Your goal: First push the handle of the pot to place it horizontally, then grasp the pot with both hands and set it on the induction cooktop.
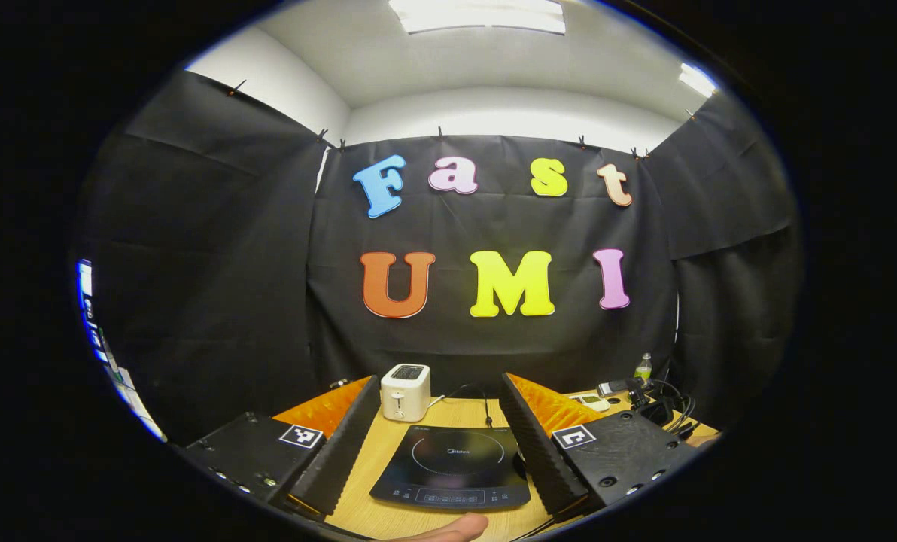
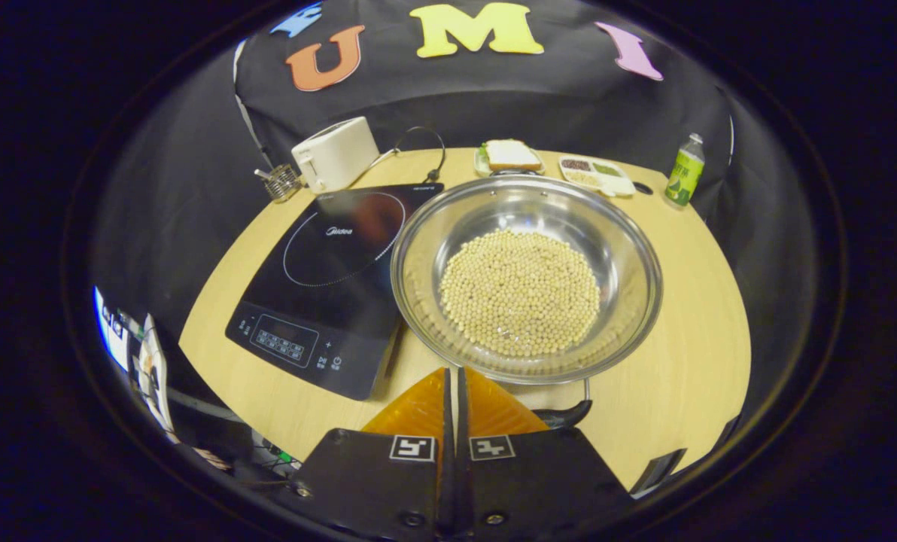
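Pot of beans sits on the table just right of the cooktop, its rim overlapping the cooktop's right edge.

In the left gripper view the left gripper [image 1: 448, 444] is held level, fingers spread wide over the cooktop [image 1: 452, 467], with a toaster [image 1: 405, 391] at the table's [image 1: 373, 452] far edge and a fingertip [image 1: 456, 527] cut off at the bottom. In the right gripper view the right gripper [image 2: 454, 410] tilts down, fingers pressed together, just before the pot [image 2: 525, 278]; its near handle [image 2: 565, 412] is partly hidden behind them. A bottle [image 2: 683, 179] stands at the far right corner.
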{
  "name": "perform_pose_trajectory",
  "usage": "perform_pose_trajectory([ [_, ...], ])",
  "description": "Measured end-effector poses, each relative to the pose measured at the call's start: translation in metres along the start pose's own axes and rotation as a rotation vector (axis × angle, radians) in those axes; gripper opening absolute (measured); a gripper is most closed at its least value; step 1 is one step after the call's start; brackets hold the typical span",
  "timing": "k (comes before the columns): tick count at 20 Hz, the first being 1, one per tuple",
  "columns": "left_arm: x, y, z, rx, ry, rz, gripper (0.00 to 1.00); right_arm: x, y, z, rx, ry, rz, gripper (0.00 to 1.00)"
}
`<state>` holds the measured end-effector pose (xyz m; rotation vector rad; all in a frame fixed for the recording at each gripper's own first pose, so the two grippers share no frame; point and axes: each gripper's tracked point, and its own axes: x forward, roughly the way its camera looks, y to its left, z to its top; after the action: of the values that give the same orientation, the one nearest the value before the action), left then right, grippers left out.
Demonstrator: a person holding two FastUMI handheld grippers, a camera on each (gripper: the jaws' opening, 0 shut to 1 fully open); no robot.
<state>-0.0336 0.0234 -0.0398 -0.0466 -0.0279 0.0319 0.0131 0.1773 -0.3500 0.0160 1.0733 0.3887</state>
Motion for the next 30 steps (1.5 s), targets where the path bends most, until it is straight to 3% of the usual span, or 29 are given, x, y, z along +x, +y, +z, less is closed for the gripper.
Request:
perform_pose_trajectory([
  [30,-0.001,-0.01,-0.006,0.013,0.006,-0.023,0.95,-0.011,-0.081,-0.026,0.022,0.024,-0.042,0.04],
])
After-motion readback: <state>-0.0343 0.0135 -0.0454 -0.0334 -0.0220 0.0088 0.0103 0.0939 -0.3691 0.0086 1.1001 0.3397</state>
